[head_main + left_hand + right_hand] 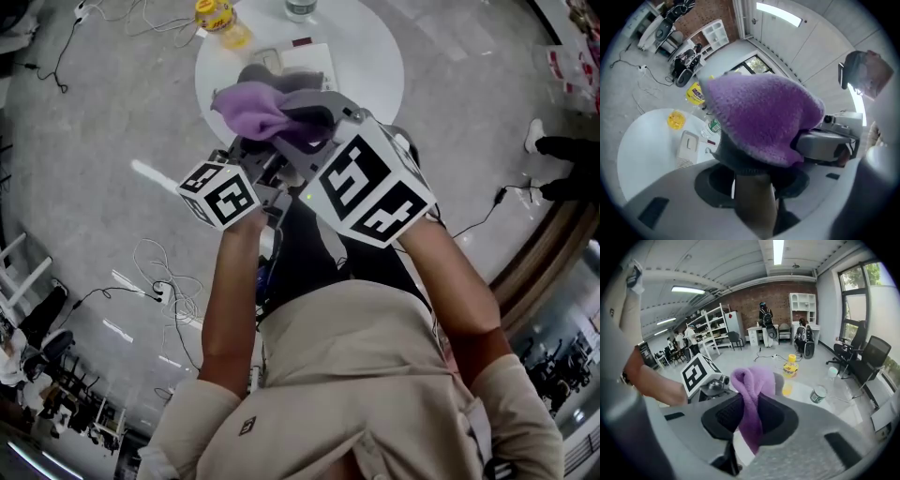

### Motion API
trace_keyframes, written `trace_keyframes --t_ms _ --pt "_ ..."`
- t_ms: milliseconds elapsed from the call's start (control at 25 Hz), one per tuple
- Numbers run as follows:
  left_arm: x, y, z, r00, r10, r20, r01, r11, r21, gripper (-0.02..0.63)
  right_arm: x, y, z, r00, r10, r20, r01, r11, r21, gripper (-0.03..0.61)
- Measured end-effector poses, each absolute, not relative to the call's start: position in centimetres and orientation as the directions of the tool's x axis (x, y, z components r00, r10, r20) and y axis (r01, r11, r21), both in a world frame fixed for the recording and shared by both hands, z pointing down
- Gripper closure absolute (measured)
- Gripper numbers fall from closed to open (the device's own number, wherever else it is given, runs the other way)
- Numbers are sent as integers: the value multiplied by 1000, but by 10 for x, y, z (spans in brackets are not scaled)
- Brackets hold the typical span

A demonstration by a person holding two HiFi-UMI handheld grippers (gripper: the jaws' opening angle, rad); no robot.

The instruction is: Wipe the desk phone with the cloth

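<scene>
A purple cloth point(253, 111) with a grey underside hangs in the air above the round white table point(367, 58), held between both grippers. My right gripper point(309, 120) is shut on one fold of the cloth point(752, 385), which sticks up and hangs down between its jaws point(750, 414). My left gripper point(246, 148) meets it from the left, its jaws point(754, 173) closed round a thick bunch of the cloth point(764, 117). The white desk phone point(302, 64) lies on the table under the cloth, partly hidden. It shows whole in the left gripper view point(688, 149).
A yellow bottle point(217, 17) and a small can point(818, 393) stand at the table's far side, with a clear bottle point(714, 125) near the phone. Cables and a power strip point(159, 292) lie on the grey floor. Chairs, shelves and people are in the room behind.
</scene>
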State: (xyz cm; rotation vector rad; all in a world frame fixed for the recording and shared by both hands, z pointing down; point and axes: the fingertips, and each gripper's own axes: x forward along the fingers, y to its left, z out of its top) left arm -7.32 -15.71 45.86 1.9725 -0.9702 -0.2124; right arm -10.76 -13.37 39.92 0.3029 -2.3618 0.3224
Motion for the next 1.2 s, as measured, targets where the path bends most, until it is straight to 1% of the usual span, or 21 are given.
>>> trace_keyframes --t_ms 160,480,920,1200 --pt "-71 -156 462 687 -682 248 -578 -308 755 407 -97 -146 409 -678 -157 718 -338 934 -114 505" --pt "-63 -149 466 702 -656 278 -595 -326 735 407 -30 -212 425 -580 -320 749 -541 839 -60 505" --pt "-65 -149 466 686 -662 302 -622 -320 714 407 -6 -224 413 -559 -398 727 -602 798 -26 506" --pt "-86 -165 483 579 -728 367 -720 -245 649 407 21 -232 397 -569 -473 673 -666 745 -39 508"
